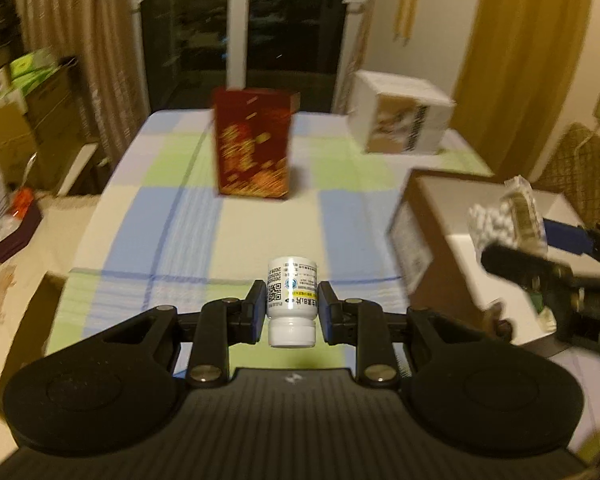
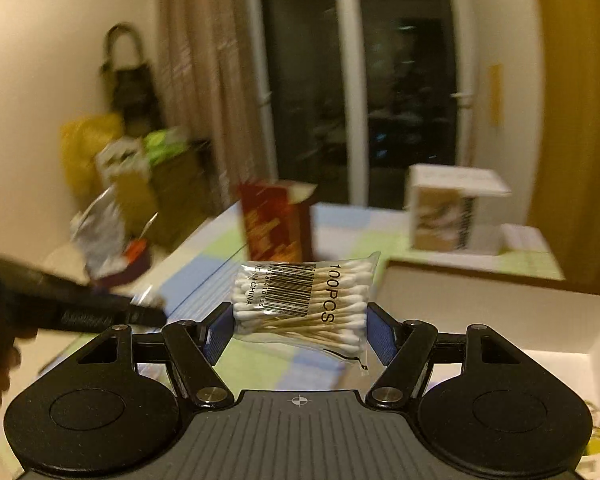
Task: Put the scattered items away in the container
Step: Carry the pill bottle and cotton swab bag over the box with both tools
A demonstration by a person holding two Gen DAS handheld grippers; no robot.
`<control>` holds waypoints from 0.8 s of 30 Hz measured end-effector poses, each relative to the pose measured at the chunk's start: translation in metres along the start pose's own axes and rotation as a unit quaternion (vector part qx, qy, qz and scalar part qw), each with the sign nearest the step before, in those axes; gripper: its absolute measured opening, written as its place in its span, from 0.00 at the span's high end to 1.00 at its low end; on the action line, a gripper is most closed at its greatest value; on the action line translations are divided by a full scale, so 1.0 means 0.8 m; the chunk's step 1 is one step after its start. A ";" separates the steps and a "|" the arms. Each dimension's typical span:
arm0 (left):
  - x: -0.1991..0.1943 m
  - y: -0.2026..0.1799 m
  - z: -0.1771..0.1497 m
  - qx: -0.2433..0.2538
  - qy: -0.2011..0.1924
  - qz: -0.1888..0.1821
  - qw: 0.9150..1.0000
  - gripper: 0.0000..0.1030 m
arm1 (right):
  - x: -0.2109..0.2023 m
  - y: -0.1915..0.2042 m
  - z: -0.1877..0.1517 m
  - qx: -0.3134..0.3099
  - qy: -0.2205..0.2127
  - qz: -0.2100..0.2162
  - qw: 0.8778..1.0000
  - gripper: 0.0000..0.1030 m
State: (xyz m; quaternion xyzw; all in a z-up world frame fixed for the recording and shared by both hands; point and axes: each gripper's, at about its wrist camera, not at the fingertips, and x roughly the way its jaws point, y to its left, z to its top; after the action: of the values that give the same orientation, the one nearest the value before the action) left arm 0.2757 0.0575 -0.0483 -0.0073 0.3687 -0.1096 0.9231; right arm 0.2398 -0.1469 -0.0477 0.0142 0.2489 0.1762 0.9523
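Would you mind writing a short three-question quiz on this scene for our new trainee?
1. True or false: the left gripper grips a small white bottle.
2. What does the right gripper hold? A) a spoon B) a bag of cotton swabs C) nothing
3. Fill in: the red box stands upright on the checked ____.

Key: 1 true; 2 B; 3 tablecloth.

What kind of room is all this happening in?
Probably a lived-in home: a table with a checked cloth, curtains beside dark glass doors, and stacked boxes along the wall.
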 end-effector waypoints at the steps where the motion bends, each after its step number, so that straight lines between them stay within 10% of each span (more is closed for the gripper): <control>1: 0.000 -0.010 0.005 0.005 -0.005 -0.008 1.000 0.78 | -0.006 -0.010 0.003 0.007 -0.006 -0.011 1.000 0.30; 11: 0.018 -0.100 0.030 0.049 -0.025 -0.067 0.996 0.78 | -0.016 -0.128 -0.006 0.064 0.014 -0.122 0.990 0.30; 24: 0.093 -0.197 0.070 0.098 0.002 -0.119 0.988 0.78 | -0.007 -0.234 -0.026 0.116 0.061 -0.156 0.979 0.30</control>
State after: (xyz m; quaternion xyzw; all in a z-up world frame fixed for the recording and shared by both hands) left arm 0.3351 -0.1151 -0.0429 0.0398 0.3548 -0.2539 0.8989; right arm 0.2866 -0.3255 -0.0847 0.0749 0.3240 -0.0041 0.9431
